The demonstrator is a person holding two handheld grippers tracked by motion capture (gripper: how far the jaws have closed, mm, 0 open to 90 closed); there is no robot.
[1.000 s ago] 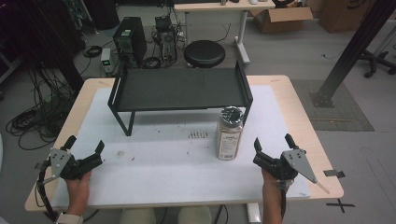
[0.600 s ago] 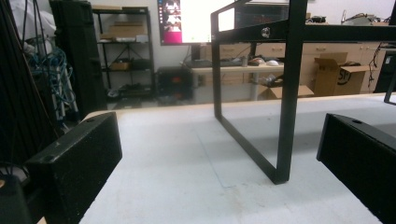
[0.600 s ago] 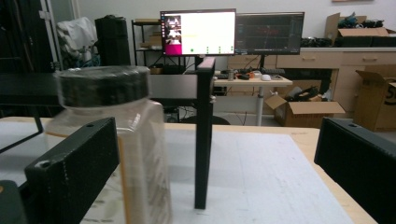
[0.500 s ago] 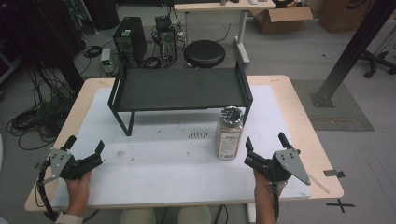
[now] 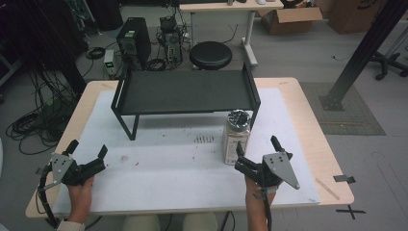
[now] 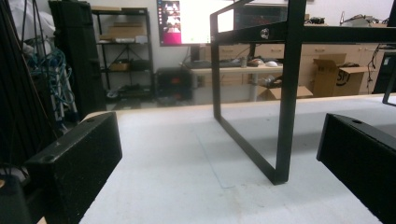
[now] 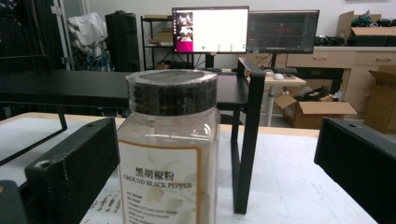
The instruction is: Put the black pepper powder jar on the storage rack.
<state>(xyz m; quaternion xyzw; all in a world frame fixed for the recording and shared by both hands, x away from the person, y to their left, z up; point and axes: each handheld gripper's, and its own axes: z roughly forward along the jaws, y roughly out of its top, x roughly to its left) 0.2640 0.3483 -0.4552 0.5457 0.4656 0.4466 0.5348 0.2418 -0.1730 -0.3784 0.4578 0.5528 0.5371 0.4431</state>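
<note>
Left gripper point(image 5: 86, 155) at seven o'clock, right gripper point(image 5: 256, 147) at five o'clock, both jaws spread wide.

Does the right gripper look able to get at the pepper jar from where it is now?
Probably yes. The right gripper is open and faces the pepper jar, which stands upright between its jaws in the right gripper view. Nothing lies between them; the shelf leg stands behind the jar.

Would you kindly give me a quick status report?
Both grippers open: left idle, right at the pepper jar. Jar upright beside the rack. Nothing between.
</note>
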